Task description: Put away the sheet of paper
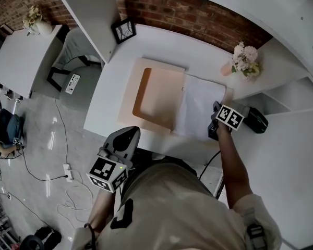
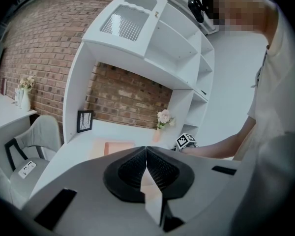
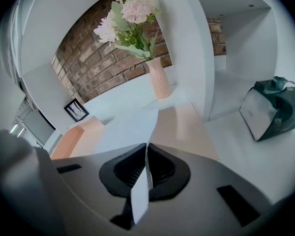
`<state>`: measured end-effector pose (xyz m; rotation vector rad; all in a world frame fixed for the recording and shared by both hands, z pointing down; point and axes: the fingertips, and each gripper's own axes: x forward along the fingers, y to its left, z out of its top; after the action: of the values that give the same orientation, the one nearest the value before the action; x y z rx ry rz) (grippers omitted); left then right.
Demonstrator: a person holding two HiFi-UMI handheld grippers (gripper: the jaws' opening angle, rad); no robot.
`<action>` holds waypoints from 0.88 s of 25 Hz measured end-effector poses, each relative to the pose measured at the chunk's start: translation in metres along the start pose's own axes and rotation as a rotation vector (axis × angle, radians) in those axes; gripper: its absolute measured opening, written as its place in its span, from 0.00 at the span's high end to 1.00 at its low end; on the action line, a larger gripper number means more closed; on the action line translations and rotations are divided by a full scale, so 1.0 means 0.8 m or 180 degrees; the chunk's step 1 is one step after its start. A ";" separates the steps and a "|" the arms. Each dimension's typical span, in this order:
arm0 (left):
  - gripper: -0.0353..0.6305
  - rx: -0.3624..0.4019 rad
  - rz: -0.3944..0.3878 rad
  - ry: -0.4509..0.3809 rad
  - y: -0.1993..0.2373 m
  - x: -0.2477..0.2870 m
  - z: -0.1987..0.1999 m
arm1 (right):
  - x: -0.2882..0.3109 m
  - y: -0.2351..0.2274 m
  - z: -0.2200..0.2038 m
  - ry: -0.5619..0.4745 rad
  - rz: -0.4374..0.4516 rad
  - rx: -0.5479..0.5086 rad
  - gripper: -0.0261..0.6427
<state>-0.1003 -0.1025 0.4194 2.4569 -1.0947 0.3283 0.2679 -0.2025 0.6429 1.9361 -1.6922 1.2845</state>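
Observation:
A white sheet of paper (image 1: 201,105) lies on the right half of an open peach folder (image 1: 155,94) on the white desk (image 1: 109,95). My right gripper (image 1: 214,127) is at the sheet's right edge. In the right gripper view it (image 3: 146,146) is shut on the paper (image 3: 123,127), which runs ahead over the folder (image 3: 69,137). My left gripper (image 1: 126,137) hangs over the desk's front edge, short of the folder. Its jaws (image 2: 146,151) are shut with nothing held, and the folder (image 2: 118,146) shows beyond them.
A pink vase of flowers (image 1: 244,61) stands at the desk's back right beside a white shelf upright (image 3: 196,58). A green tissue pack (image 1: 256,120) lies just right of my right gripper. A framed picture (image 1: 124,30) leans at the back. A grey chair (image 1: 75,61) stands left.

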 end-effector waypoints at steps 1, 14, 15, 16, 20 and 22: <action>0.92 -0.0005 0.0004 -0.0002 0.001 0.000 0.000 | 0.000 0.001 0.000 0.0001 0.0006 0.0009 0.92; 0.92 -0.0044 0.0021 -0.0039 0.014 -0.005 -0.002 | 0.006 0.024 -0.004 0.0026 0.0078 0.0034 0.92; 0.92 -0.0042 0.0022 -0.0043 0.015 -0.006 -0.001 | 0.006 0.026 -0.005 0.0030 0.0084 0.0039 0.92; 0.92 -0.0042 0.0024 -0.0046 0.016 -0.006 -0.001 | 0.007 0.028 -0.005 0.0034 0.0090 0.0044 0.92; 0.92 -0.0059 0.0035 -0.0050 0.020 -0.010 -0.001 | 0.006 0.036 -0.007 0.0046 0.0115 0.0057 0.92; 0.92 -0.0061 0.0039 -0.0051 0.022 -0.011 -0.001 | 0.007 0.040 -0.007 0.0047 0.0131 0.0066 0.92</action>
<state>-0.1191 -0.1065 0.4219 2.4410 -1.1149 0.3011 0.2359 -0.2112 0.6393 1.9080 -1.7268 1.3329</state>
